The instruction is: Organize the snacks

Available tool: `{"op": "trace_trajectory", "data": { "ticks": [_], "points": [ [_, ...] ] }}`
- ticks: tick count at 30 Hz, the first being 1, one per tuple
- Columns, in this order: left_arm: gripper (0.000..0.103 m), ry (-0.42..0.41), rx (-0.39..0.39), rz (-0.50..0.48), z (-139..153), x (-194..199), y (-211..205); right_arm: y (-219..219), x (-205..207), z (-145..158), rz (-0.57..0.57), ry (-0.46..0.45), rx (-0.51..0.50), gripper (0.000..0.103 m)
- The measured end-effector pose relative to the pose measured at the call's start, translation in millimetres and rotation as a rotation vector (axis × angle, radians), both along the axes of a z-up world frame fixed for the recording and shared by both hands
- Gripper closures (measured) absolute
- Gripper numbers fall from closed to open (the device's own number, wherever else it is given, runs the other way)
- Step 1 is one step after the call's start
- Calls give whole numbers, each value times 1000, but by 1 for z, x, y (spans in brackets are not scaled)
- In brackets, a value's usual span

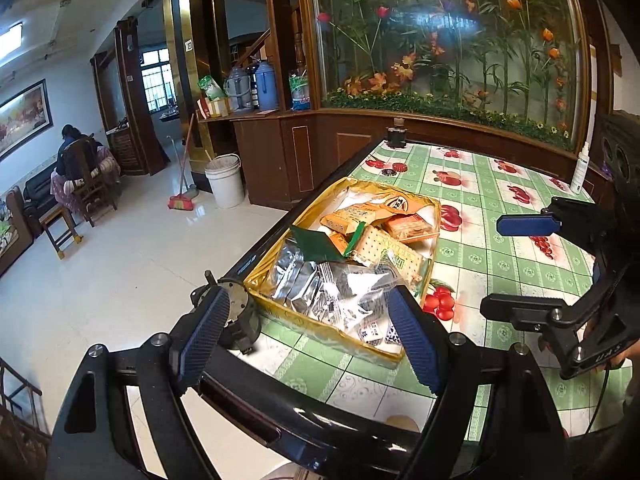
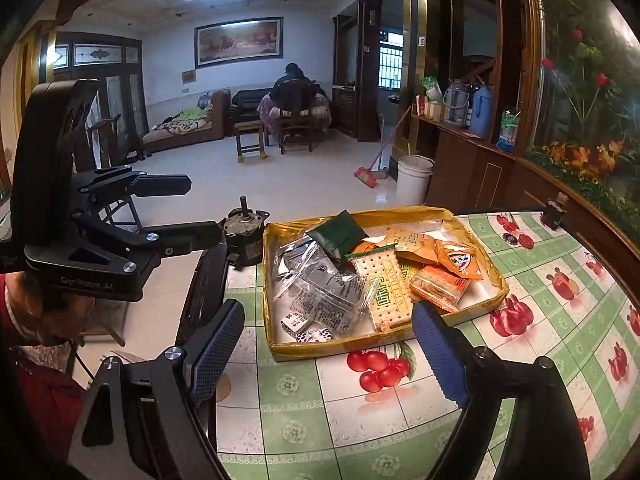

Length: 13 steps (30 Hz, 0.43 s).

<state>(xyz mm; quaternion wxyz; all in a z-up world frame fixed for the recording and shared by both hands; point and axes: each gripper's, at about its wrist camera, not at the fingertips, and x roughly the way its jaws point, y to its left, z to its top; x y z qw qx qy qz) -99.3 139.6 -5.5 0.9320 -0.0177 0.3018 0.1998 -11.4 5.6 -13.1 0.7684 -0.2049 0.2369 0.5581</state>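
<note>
A yellow tray [image 1: 320, 328] [image 2: 360, 346] on the green fruit-print tablecloth holds mixed snacks. Among them are a cracker packet [image 2: 388, 288] [image 1: 384, 248], a dark green packet [image 2: 340, 236] [image 1: 316, 242], orange packets [image 2: 456, 264] [image 1: 348, 216], clear and silver packets [image 2: 320, 284] [image 1: 304, 280], and small wrapped candies [image 2: 308, 330]. My left gripper [image 1: 308, 336] [image 2: 188, 210] hovers open at the tray's near left corner, holding nothing. My right gripper [image 2: 328, 348] [image 1: 520, 268] is open and bare, just short of the tray's near edge.
A black motor-like part [image 1: 240, 312] [image 2: 244, 236] stands at the table corner beside the tray. A small dark jar [image 1: 397, 136] [image 2: 554, 212], bottle caps [image 1: 394, 168] and a white spray bottle [image 1: 580, 168] sit at the far side. The table edge drops to tiled floor on the left.
</note>
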Motion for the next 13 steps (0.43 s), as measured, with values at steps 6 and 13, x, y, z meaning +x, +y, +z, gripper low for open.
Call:
{"op": "trace_trajectory", "data": {
  "ticks": [6, 13],
  "points": [
    [21, -37, 25, 27, 1, -11, -2, -1, 0, 0, 2, 11, -1, 16],
    [21, -38, 18, 24, 0, -13, 0, 4, 5, 1, 7, 30, 10, 16]
  ]
}}
